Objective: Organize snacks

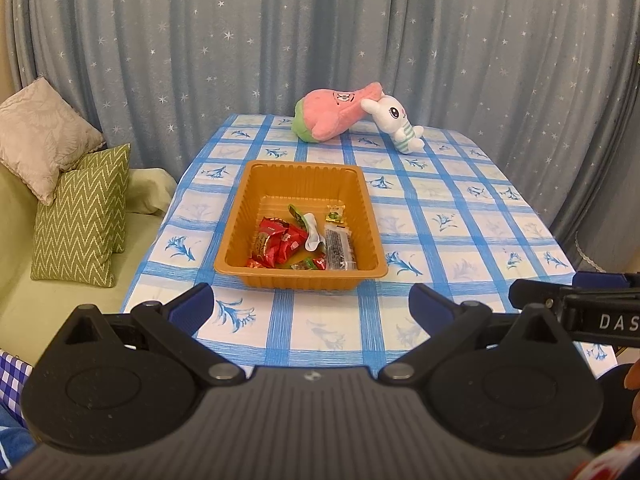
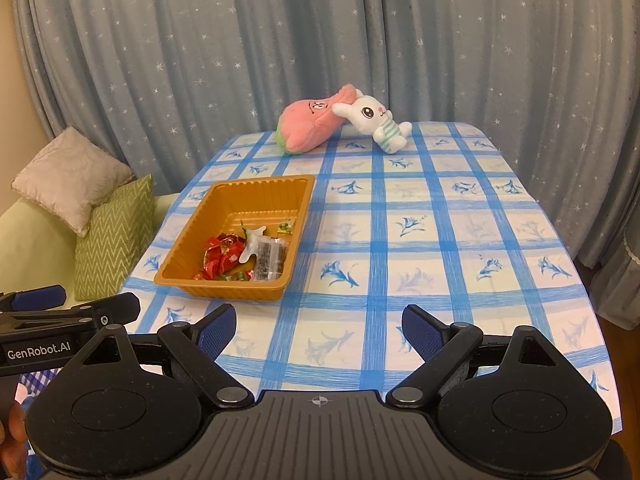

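At 12 o'clock of the wide-open, empty left tool (image 1: 310, 304) sits the orange tray (image 1: 240, 216), its long axis running away, while the equally open, empty right tool (image 2: 318, 326) sees it at 11.

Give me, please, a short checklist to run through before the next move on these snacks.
1. Left gripper open and holding nothing: ok.
2. Right gripper open and holding nothing: ok.
3. Snacks all inside the tray, at its near end: ok.
4. No snack loose on the tablecloth: ok in both views; the strip under the grippers is hidden, so cannot tell there.
5. Tray flat on the table, fully on it: ok.
6. Plush toys at the far edge, apart from the tray: ok.
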{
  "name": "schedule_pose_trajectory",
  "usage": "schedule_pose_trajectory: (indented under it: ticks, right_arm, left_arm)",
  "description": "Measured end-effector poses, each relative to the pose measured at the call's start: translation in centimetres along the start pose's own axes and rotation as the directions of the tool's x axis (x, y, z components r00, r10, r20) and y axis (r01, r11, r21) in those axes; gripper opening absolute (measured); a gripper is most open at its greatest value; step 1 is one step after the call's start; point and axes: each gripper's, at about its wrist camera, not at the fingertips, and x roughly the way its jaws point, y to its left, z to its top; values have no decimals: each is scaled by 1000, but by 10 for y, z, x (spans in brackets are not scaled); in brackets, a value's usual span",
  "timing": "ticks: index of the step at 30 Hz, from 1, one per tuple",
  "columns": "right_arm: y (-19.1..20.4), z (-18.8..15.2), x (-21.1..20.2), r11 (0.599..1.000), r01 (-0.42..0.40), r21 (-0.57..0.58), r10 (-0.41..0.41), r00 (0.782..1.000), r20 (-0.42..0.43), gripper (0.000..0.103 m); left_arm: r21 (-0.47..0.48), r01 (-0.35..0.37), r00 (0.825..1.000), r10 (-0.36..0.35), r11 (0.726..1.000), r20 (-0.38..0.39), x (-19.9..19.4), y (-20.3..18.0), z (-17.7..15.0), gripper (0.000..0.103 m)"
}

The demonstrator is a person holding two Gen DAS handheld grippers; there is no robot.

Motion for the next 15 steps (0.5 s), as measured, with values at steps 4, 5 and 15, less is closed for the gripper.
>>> schedule_pose_trajectory:
  ticks: [4, 5, 15]
  right_arm:
    - [0, 0, 0, 1000, 0, 1, 0, 1000, 0, 90]
    - [0, 0, 0, 1000, -1, 1, 1, 1000, 1, 90]
    - [0, 0, 0, 1000, 1, 0, -1, 1000, 1, 90]
  left_arm:
    - [-1, -2, 1000, 2, 1000, -2, 1, 0, 0, 103]
    - [-2, -2, 1000, 2, 1000, -1, 0, 0, 0, 103]
    - [-2, -2, 1000, 2, 1000, -1, 1, 1, -1, 103]
